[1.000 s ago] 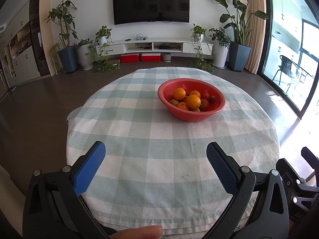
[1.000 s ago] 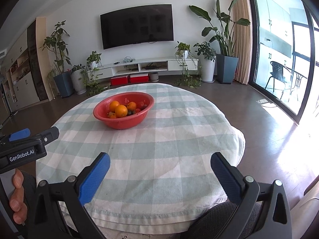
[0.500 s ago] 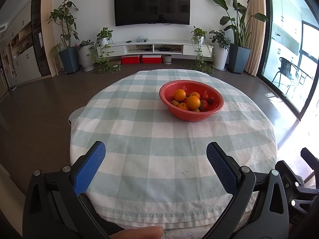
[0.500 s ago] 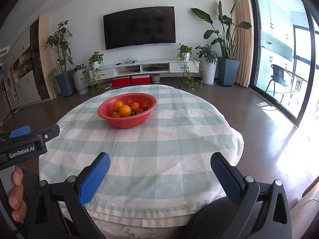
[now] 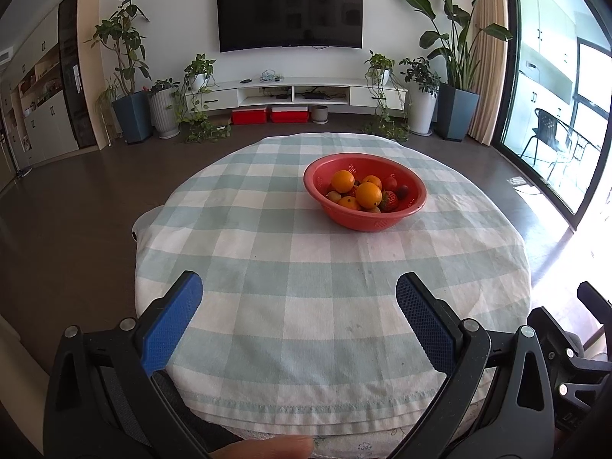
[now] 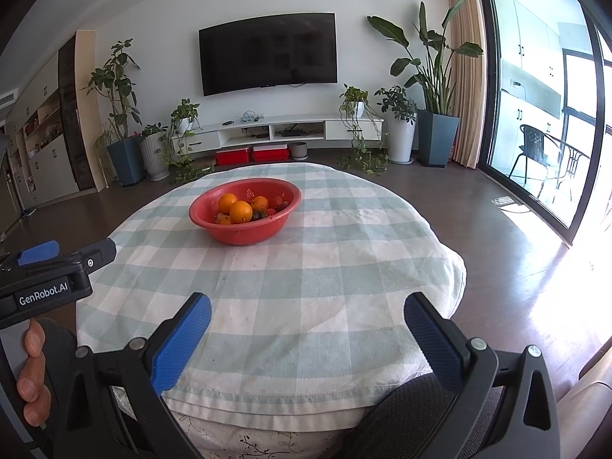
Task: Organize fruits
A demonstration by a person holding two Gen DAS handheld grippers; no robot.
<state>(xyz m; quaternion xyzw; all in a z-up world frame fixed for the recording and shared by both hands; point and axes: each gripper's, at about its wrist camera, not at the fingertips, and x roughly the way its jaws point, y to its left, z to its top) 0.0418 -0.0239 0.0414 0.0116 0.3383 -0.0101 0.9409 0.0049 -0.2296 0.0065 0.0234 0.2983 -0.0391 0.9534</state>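
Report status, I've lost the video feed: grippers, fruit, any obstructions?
Left gripper open, empty; right gripper open, empty. Oranges and strawberries sit in red plastic colander bowl on checked tablecloth. Nothing in the way.

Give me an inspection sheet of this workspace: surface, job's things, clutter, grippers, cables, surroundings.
Surface: round table under a checked tablecloth.
Job's things: red bowl holding oranges, strawberries and smaller fruit, all inside it.
Clutter: nothing seen on the cloth besides the bowl.
Grippers: left hand-held gripper open and empty at the near edge; right hand-held gripper open and empty, likewise.
Cables: nothing seen on the table.
Surroundings: wall TV, potted plants, glass door.
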